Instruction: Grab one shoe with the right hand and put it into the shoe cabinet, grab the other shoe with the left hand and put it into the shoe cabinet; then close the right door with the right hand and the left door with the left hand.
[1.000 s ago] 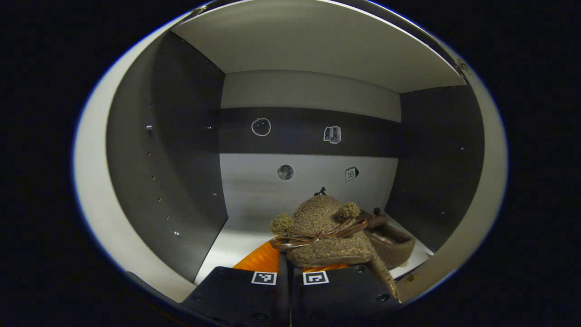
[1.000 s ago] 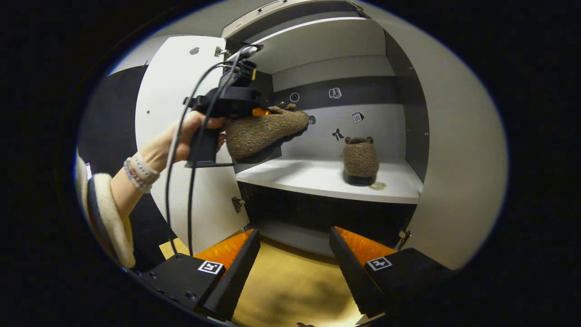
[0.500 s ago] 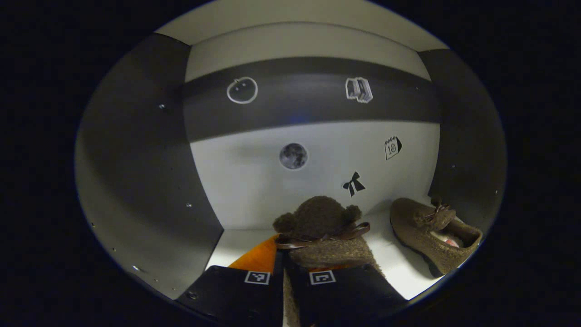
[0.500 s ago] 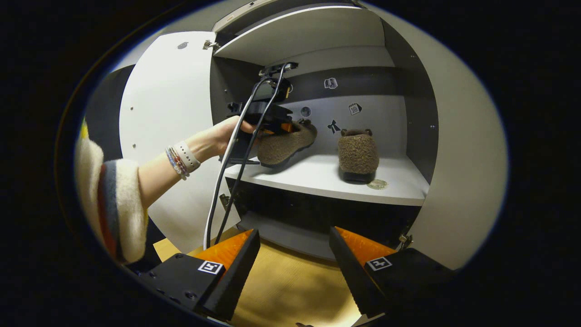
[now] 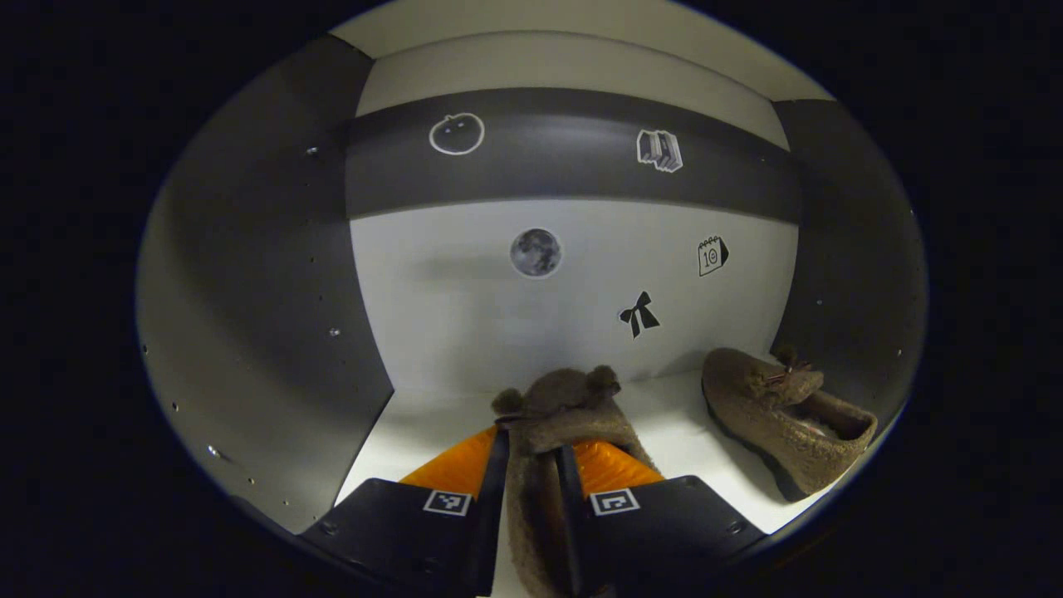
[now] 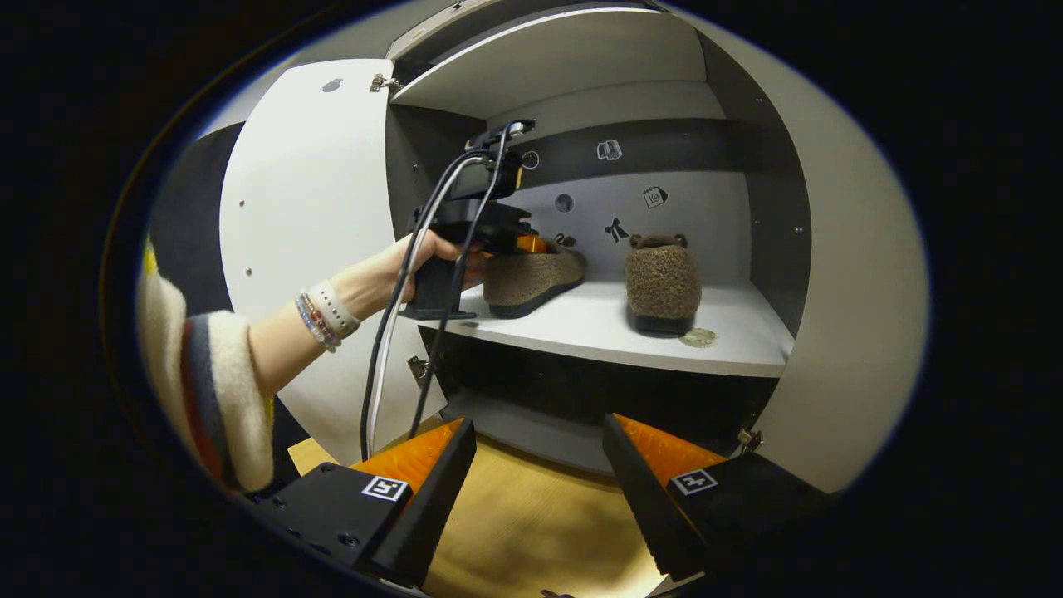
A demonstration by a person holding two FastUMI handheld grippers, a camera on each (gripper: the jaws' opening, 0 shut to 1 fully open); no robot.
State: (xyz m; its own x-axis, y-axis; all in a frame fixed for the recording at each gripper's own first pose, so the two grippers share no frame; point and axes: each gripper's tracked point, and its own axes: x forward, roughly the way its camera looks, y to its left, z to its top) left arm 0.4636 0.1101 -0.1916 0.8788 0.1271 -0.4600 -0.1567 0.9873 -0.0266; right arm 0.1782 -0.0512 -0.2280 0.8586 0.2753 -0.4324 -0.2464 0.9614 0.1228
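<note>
Two brown fuzzy shoes are on the white shelf [image 6: 598, 328] of the shoe cabinet. One shoe [image 5: 565, 407] lies flat, toe toward the back wall, with its heel between the fingers of my left gripper [image 5: 531, 440], which stand slightly parted. In the right gripper view, that left gripper [image 6: 508, 242] is at the heel of this shoe [image 6: 531, 274], held by a hand [image 6: 399, 262]. The other shoe [image 5: 772, 415] [image 6: 662, 282] rests to its right. My right gripper [image 6: 540, 423] hangs open and empty in front of the cabinet, below the shelf.
Both doors stand open: the left door [image 6: 307, 208] behind the person's arm, the right door [image 6: 839, 332] at the far right. A small round disc [image 6: 699, 336] lies at the shelf's front edge. A wooden surface [image 6: 531, 523] lies under my right gripper. Cables hang from the left gripper.
The left gripper carried its shoe into the cabinet and lowered it onto the shelf. Its fingers have parted from nearly closed. The right gripper barely moved.
</note>
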